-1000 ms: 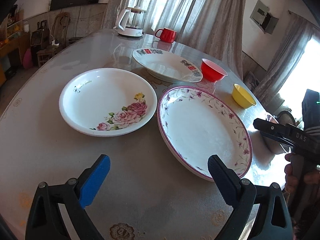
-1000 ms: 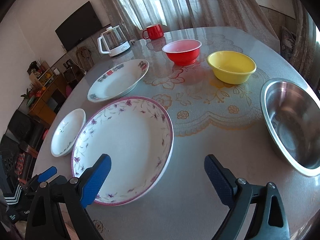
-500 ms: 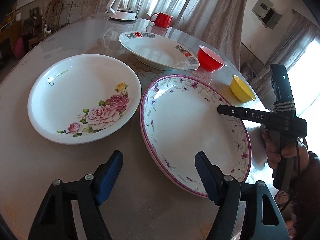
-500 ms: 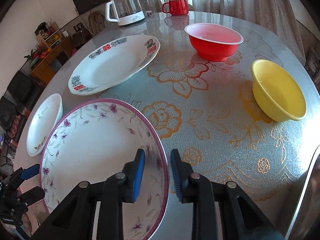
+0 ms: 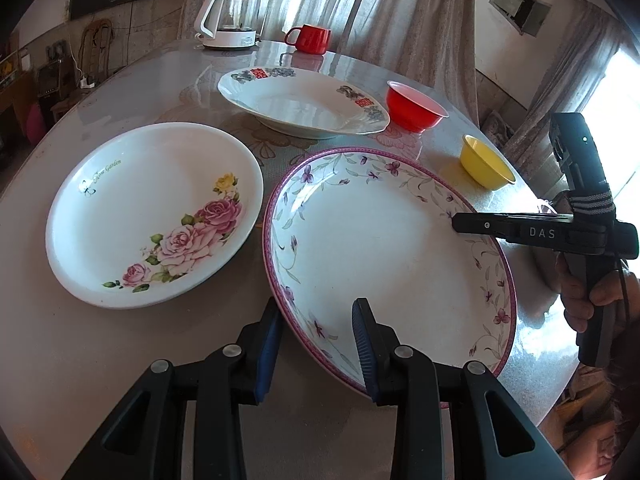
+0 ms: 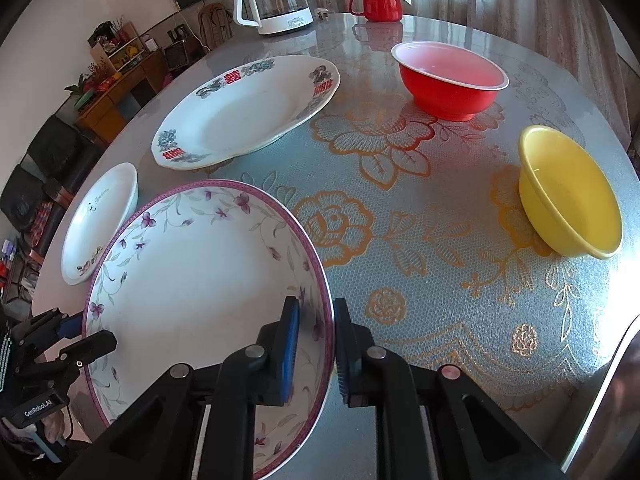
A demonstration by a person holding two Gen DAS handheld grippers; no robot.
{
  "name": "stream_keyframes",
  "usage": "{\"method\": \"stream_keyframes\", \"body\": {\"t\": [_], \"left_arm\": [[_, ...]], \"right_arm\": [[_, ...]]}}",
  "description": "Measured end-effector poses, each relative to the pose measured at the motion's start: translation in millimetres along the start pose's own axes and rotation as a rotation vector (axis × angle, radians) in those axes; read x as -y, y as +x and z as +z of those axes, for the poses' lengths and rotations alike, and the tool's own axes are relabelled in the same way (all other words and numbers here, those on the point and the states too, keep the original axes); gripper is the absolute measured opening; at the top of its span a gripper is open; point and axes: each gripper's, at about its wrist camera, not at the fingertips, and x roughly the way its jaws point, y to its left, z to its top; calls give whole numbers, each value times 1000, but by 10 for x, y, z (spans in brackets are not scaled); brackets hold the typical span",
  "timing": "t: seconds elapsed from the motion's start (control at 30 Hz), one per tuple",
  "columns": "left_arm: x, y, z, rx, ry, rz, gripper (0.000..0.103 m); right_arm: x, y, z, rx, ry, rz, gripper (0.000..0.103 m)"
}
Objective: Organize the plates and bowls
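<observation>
Two-handed, straddled the purple-flowered plate [image 5: 380, 248], flat on the bench [image 5: 120, 360] just beside the rose plate [image 5: 152, 216], at opposite rims: left tool [image 5: 317, 304] closing, not yet pressing; right tool [image 6: 316, 302] closing, pinching its edge.

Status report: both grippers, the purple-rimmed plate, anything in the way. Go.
Left gripper and right gripper closing astride purple-rimmed plate, opposite rims. Plate on table. Rose plate close beside it.

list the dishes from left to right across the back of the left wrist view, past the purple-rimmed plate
kettle → red mug → plate with red characters → red bowl → yellow bowl
</observation>
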Motion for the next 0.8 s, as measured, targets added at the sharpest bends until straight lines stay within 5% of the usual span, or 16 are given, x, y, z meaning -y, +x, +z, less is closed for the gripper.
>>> {"method": "stream_keyframes", "body": {"t": [0.27,0.4,0.53,0.67,0.8], "left_arm": [[65,26,-26,1,53,-3,23],[106,20,-59,-6,82,-23,23],[188,68,-20,-14,96,-23,35],[229,95,-43,32,127,45,27],[220,126,-16,28,98,35,26]], "right_arm": [[68,-224,-319,30,37,-26,11],[74,-329,-496,39,55,-54,11],[125,-398,-612,63,89,-33,12],[124,-366,-626,95,139,-25,17],[31,-373,-611,109,140,-86,15]]}}
